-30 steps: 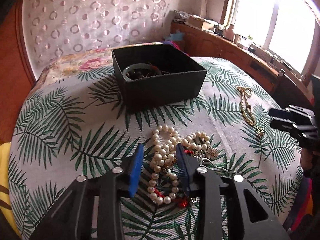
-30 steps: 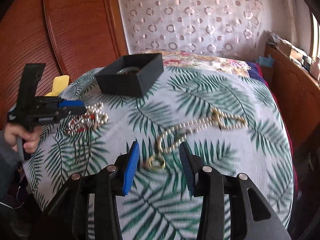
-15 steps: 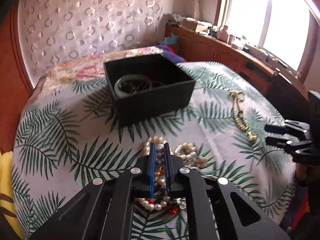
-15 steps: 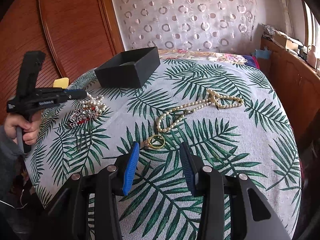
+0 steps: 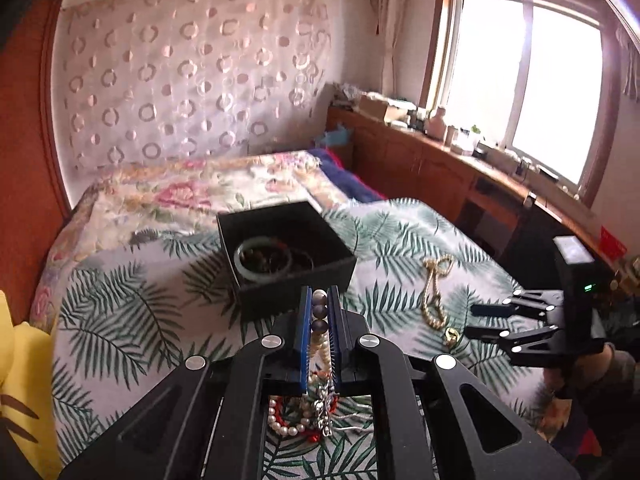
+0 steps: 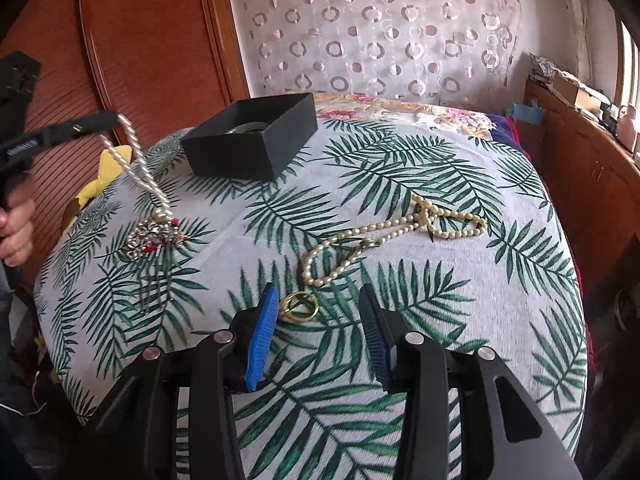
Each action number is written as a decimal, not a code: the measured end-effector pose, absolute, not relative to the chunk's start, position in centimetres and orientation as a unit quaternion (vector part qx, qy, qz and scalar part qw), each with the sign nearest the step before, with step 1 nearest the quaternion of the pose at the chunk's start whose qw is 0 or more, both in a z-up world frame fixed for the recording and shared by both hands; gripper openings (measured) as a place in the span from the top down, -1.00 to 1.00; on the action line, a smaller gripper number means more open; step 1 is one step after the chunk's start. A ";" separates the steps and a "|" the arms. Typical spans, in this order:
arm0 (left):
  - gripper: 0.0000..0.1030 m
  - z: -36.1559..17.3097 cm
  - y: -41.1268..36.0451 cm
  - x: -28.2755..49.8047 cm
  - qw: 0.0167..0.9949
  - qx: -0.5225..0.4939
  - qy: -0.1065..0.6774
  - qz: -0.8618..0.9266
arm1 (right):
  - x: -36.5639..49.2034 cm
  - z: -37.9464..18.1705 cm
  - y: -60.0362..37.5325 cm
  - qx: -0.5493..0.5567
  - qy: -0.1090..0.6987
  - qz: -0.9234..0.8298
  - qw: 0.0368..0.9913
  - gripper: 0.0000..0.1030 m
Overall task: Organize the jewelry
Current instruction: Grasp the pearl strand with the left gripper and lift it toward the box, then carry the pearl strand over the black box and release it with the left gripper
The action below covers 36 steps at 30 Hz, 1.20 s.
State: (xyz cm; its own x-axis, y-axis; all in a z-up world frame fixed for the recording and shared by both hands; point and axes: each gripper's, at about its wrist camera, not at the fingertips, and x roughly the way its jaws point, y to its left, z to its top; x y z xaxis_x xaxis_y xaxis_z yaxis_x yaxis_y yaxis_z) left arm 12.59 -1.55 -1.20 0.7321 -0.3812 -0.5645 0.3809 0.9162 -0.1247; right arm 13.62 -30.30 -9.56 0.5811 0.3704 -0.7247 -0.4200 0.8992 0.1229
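On the left side of the bed [image 6: 400, 208], the left gripper [image 5: 320, 304] has its fingers clamped on a pearl strand [image 6: 138, 156]. The strand hangs taut from the fingers down to a tangled heap of jewelry [image 6: 154, 236], pearls, red beads and sparkly pieces, whose bulk rests on the palm-leaf cover near the left edge. Only the upper loop of the strand is clear of the cover.

Beyond it, toward the far edge, sits the black box [image 6: 252, 142]. A green bangle [image 5: 250, 266] and some dark beads already lie inside, so part of the sorting looks done.

Toward the middle and right, a long cream bead necklace [image 6: 396, 232] lies loose across the cover. A gold ring [image 6: 299, 307] sits just beside its near end, close to the near edge.

The right gripper [image 6: 316, 336] hovers over that ring with its fingers apart and nothing between them.

By my reading, the heap, the necklace and the ring all remain to be boxed.
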 end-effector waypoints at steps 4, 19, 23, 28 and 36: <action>0.87 0.1 -1.2 12.0 0.936 -0.004 0.288 -0.203 | 15.2 -10.1 -30.8 -0.022 0.414 0.215 0.884 0.14; 0.87 2.5 0.1 10.8 0.946 -0.011 0.258 -0.194 | 21.0 -10.9 -30.1 -0.031 0.441 0.178 0.879 0.34; 0.87 2.7 0.4 10.6 0.947 -0.012 0.256 -0.192 | 20.7 -11.1 -29.0 -0.086 0.432 0.161 0.883 0.48; 0.87 2.5 0.6 10.6 0.947 -0.013 0.258 -0.188 | 20.0 -11.1 -29.2 -0.100 0.431 0.165 0.881 0.77; 0.87 4.1 0.9 10.8 0.951 -0.016 0.245 -0.186 | 18.9 -9.3 -30.0 -0.105 0.406 0.163 0.893 0.78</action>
State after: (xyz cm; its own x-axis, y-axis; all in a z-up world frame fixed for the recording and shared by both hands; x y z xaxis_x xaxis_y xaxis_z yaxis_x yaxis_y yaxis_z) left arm 10.83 0.86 4.09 0.8108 -0.3613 -0.4605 0.3452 0.9305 -0.1223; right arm 18.88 -30.01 -9.35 0.6175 0.2053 -0.7593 -0.3760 0.9249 -0.0557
